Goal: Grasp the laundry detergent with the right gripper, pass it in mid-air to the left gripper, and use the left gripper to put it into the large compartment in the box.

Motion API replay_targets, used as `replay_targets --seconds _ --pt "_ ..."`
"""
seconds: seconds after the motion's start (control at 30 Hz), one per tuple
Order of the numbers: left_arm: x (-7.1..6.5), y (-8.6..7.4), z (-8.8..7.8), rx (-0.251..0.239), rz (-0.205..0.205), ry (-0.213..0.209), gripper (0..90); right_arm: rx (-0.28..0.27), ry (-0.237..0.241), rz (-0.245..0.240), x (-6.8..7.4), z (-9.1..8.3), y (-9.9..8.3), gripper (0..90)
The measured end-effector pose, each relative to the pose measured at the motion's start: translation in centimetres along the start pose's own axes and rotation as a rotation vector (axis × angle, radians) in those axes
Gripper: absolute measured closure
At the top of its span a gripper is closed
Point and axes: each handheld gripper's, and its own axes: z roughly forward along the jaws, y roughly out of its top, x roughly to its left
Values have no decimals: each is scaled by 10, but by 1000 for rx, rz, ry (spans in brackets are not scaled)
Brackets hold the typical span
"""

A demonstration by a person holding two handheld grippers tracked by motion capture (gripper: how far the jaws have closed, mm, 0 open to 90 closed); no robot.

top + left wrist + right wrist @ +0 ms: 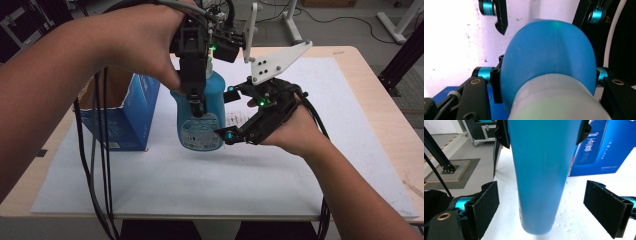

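Bottle (202, 117), blue plastic with a pale cap and a printed label, stands upright near the middle of the white sheet (200, 185) that covers the surface (385, 115). Nearest the person, the right claw (231, 112) lies level beside the lower body of the bottle; in the right gripper view its two padded jaws stand wide, one on each side of the blue body (541, 170), and neither pad touches it. So the right claw holds nothing. Just behind and above it, the left claw (196, 102) comes down from the top and is clamped on the bottle's shoulder, below the cap (556, 100); the left gripper view looks straight down over that rounded shoulder, with a jaw pressed to either side. Farther off, at the left, an open blue carton (127, 112) stands on the sheet, close to the bottle but apart from it.

With the lower grip gone, the bottle hangs on one high pinch across a smooth curved shoulder. If lifted quickly, I judge it could slip or swing, and its base might knock the carton or the open right jaws.

Count: one bottle, one carton, one sheet, two claws.
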Motion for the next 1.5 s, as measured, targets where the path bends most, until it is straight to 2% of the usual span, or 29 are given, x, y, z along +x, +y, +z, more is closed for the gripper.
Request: replay_targets --seconds 0.07,0.3,0.4,0.47,0.6,0.67,0.7,0.73,0.83,1.03,1.1,1.13,1.2,1.23,1.3,1.43,1.47,1.5 --pt "0 -1 -1 2 -11 -5 387 24 -28 -2 1 -3 1 35" --pt "0 -4 -6 1 -37 -9 387 63 -57 -19 2 -18 3 15" --pt "0 -7 -9 -8 -56 -7 386 108 -71 -27 1 -24 5 5" --pt "2 -11 -15 -15 -87 -6 386 148 -73 -30 1 -29 7 5" --pt "4 -19 -26 -30 -162 -8 385 247 -108 -58 -1 -42 13 5" --pt "6 -24 -33 -38 -217 -10 384 306 -104 -56 -5 -48 17 5" --pt "8 -28 -39 -41 -261 -14 384 332 -107 -55 -6 -51 19 5" --pt "9 -31 -44 -50 -294 -15 384 381 -111 -55 -7 -54 21 5" --pt "15 -42 -58 -66 -397 -18 383 473 -116 -61 -10 -62 26 5" --pt "26 -66 -81 -51 -614 14 383 588 -121 -86 -10 -72 33 6" --pt "30 -73 -87 -56 -676 23 383 599 -123 -95 -10 -73 35 6" --pt "32 -78 -90 -64 -722 22 383 599 -124 -97 -10 -74 36 6" --pt "32 -78 -90 -64 -722 22 383 597 -127 -98 -10 -75 36 6" --pt "39 -97 -100 -90 -850 28 383 592 -125 -100 -12 -77 36 6" --pt "40 -107 -104 -106 -904 61 383 599 -127 -93 -12 -78 35 6" --pt "44 -126 -110 -94 -1034 116 383 588 -135 -94 -13 -79 32 6" --pt "44 -126 -110 -94 -1034 116 383 588 -135 -93 -13 -79 31 6" --pt "46 -136 -111 -91 -1104 134 383 586 -136 -94 -14 -78 30 6"
